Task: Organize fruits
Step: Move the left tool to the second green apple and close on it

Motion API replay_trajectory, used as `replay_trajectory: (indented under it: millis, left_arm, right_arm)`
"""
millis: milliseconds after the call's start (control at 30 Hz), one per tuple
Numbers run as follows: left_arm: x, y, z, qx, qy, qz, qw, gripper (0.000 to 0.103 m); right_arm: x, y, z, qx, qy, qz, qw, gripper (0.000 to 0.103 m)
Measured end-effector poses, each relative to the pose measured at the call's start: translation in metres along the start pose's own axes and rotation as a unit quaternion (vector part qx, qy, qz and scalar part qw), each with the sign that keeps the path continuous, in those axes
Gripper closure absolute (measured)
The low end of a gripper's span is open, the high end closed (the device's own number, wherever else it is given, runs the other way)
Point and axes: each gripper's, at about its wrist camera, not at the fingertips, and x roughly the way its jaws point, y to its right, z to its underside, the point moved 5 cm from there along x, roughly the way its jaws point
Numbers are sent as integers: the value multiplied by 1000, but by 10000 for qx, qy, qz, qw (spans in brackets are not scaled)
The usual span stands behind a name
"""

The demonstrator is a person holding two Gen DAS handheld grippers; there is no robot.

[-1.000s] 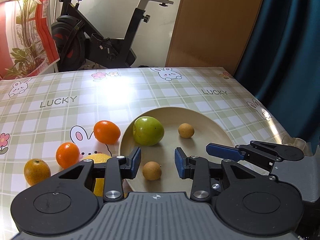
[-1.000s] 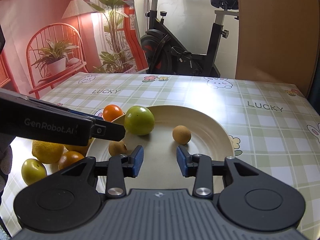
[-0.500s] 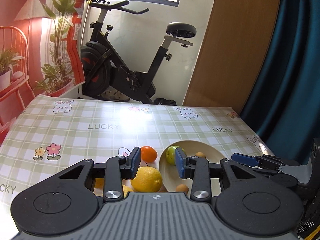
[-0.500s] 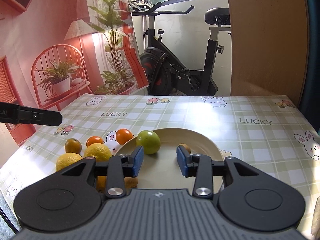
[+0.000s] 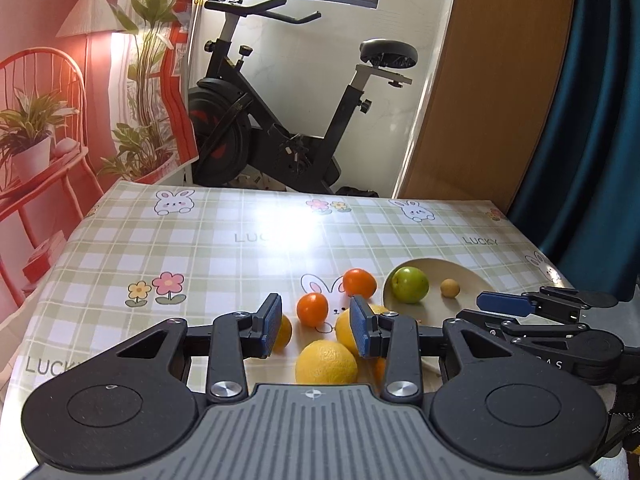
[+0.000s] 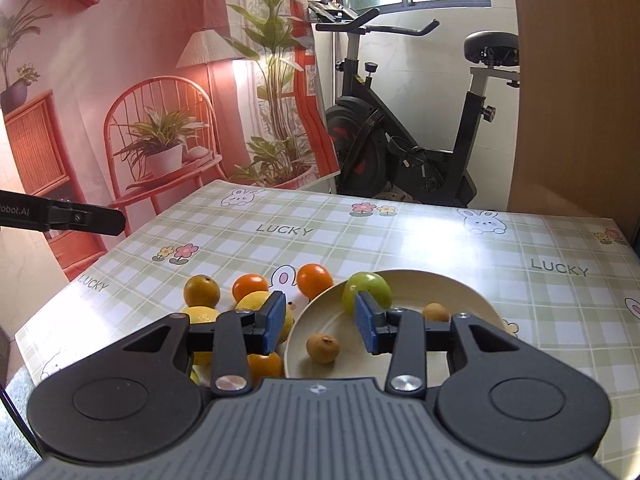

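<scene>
Checked tablecloth (image 6: 420, 240) under plate (image 6: 460, 292), citrus (image 6: 316, 278).

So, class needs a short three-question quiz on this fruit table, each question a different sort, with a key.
1. True or false: the green fruit lies on the plate.
2. How many small brown fruits lie on the plate? A) one B) two C) four
3. Fill in: both the left gripper and the right gripper are ____ and hold nothing.

Key: 1 true. 2 B: one brown fruit near the front, another behind the right gripper's finger. 3 open.
</scene>
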Motion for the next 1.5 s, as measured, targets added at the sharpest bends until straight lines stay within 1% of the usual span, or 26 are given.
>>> replay_trajectory:
  millis: [167,267,400,533,633,800,967,1133,1433,1500]
  left_arm:
    - [7,-12,19,-34,-311,128,9994,64]
    - [13,-13,30,-23,-513,258,9983,63]
    - [20,-12,42,-40,-638,384,9972,56]
    - [25,-8,53,-28,-796,501,9956,56]
    - [29,-4,59,6,-892,603,9942,56]
    - [40,2,71,34,-1059,759,9915,56]
    - [50,-2,80,-157,-1236,828,9887,56]
    - [59,-3,83,-255,-1326,899,9868,56]
    - [61,0,84,-202,-1277,890,9876,56]
    - [61,0,84,-188,-1275,873,9878,56]
  right_arm:
    - [16,-31,17,-212,-297,-349,9987,61]
    - [23,-46,28,-317,-494,-534,9968,59]
    - [32,-62,40,-626,-803,-773,9918,55]
    - [38,-78,49,-913,-1040,-1062,9847,47]
    - [42,-89,55,-1085,-1139,-1179,9805,44]
    - [55,-97,60,-1121,-1229,-1243,9782,44]
    - [66,-96,63,-955,-1306,-1181,9797,44]
    - [69,-94,66,-824,-1365,-1205,9798,44]
    - [71,-96,72,-741,-1396,-1239,9796,53]
    - [71,-95,73,-670,-1372,-1256,9803,54]
